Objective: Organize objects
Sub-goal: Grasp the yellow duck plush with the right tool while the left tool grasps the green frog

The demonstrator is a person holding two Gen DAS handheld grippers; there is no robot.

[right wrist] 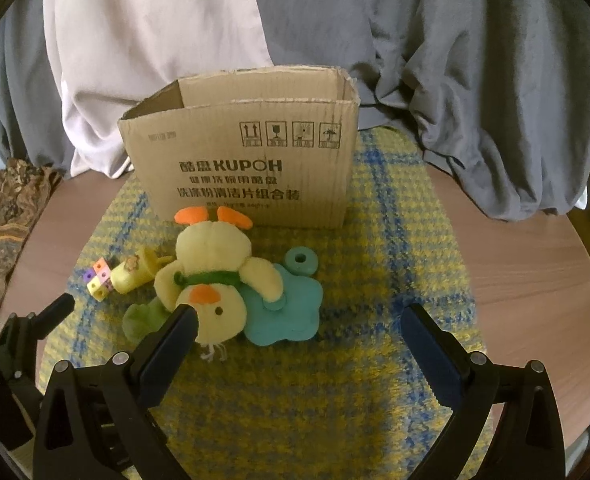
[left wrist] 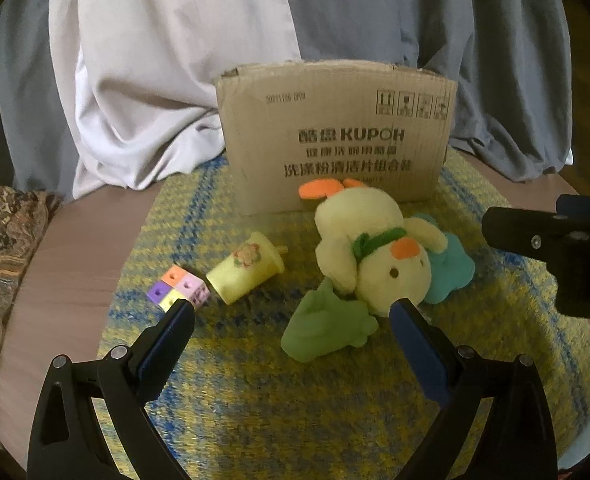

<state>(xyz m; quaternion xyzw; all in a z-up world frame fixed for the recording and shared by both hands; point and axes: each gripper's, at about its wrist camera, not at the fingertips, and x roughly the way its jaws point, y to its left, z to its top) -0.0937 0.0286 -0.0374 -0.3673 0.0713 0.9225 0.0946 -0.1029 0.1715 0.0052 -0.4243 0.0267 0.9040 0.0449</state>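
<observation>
A yellow plush duck (left wrist: 375, 248) (right wrist: 215, 276) lies upside down on the mat in front of an open cardboard box (left wrist: 335, 144) (right wrist: 247, 168). A green soft piece (left wrist: 327, 328) (right wrist: 143, 316) lies at its left, a teal soft star (right wrist: 287, 312) (left wrist: 451, 268) and a teal ring (right wrist: 301, 260) at its right. A yellow toy cup (left wrist: 247, 266) (right wrist: 133, 272) lies on its side beside a block of coloured cubes (left wrist: 177, 286) (right wrist: 99, 278). My left gripper (left wrist: 291, 308) is open just before the green piece. My right gripper (right wrist: 299, 312) is open, near the duck and star.
A yellow and blue woven mat (left wrist: 295, 400) (right wrist: 375, 360) covers the round wooden table (left wrist: 63, 264) (right wrist: 535, 272). Grey and white cloth (left wrist: 175, 60) (right wrist: 475, 80) hangs behind the box. A patterned cloth (left wrist: 3, 248) lies at the table's left edge.
</observation>
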